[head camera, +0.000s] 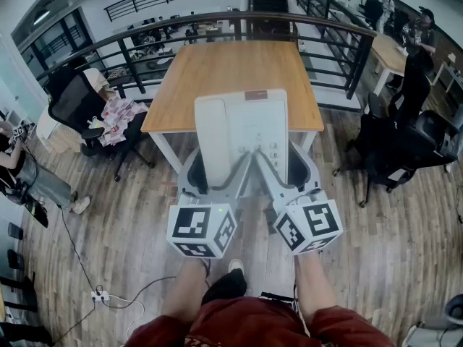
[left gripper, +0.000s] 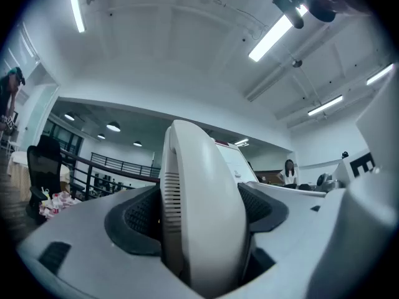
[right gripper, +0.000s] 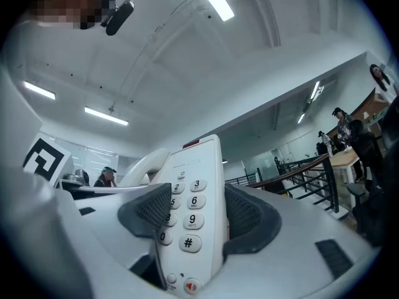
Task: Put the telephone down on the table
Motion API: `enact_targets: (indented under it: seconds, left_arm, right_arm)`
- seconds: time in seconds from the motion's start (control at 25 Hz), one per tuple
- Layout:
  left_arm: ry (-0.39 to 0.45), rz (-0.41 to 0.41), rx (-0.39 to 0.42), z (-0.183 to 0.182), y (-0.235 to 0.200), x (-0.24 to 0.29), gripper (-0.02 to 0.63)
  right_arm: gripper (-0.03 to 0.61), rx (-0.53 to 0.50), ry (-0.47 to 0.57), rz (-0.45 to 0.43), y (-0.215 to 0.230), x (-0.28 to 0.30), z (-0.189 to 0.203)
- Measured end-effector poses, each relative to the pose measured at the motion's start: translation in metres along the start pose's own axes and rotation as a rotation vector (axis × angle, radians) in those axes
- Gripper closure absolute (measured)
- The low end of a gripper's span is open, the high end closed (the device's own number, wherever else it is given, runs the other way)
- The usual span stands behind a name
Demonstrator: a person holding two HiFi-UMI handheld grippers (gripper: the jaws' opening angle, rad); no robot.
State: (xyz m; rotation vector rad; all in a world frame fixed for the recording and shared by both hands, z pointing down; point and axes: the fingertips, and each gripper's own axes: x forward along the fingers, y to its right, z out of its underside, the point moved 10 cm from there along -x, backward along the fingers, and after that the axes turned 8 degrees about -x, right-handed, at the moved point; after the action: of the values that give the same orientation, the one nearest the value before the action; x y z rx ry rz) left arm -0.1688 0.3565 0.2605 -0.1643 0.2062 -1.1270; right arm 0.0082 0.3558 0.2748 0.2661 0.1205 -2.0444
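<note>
- Both tongs grip the telephone (head camera: 249,121): the left gripper (head camera: 215,173) is spread wide, its pads pressed on the handset (left gripper: 201,198), and the right gripper (head camera: 278,168) is clamped across the keypad (right gripper: 187,213).
- It hangs at the centre of the head view, overlapping the near edge of the wooden table (head camera: 231,71), not resting on it.
- It is probably light, stiff, smooth plastic. The loose handset could slide, so a hold on both halves looks sensible.

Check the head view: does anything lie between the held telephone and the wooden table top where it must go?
Nothing visible does. The telephone, clamped by the left gripper and right gripper, hangs at the front edge of the table, whose wooden top shows nothing on it; only open air separates them.
</note>
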Motion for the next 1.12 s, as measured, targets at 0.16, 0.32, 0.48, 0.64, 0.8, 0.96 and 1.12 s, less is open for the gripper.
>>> enact_targets:
  seconds: [0.16,0.32,0.48,0.64,0.8,0.96,1.12]
  left_arm:
    - [-0.026,0.002,-0.021,0.012,0.052,-0.052,0.212]
    - [-0.038,0.024,-0.025,0.012,0.078,-0.088,0.212]
    - [-0.037,0.037,-0.058,0.01,0.074,-0.118,0.212]
    - [-0.041,0.05,-0.075,0.002,0.055,-0.139,0.213]
    - [-0.025,0.061,-0.103,-0.006,0.032,-0.155,0.213]
    - [-0.013,0.07,-0.103,-0.014,0.013,-0.168,0.213]
    - [-0.002,0.07,-0.111,-0.014,-0.003,-0.179,0.213]
  right_arm:
    - [0.295,0.005,-0.029,0.012,-0.01,-0.074,-0.016]
    - [0.295,0.005,-0.044,0.038,-0.026,-0.119,-0.03]
    - [0.295,-0.019,-0.057,0.039,-0.053,-0.134,-0.037]
    - [0.295,-0.027,-0.066,0.045,-0.082,-0.133,-0.039]
    - [0.295,-0.063,-0.071,0.049,-0.111,-0.123,-0.043]
    - [0.295,-0.074,-0.063,0.053,-0.134,-0.116,-0.043]
    - [0.295,-0.088,-0.061,0.049,-0.152,-0.11,-0.039]
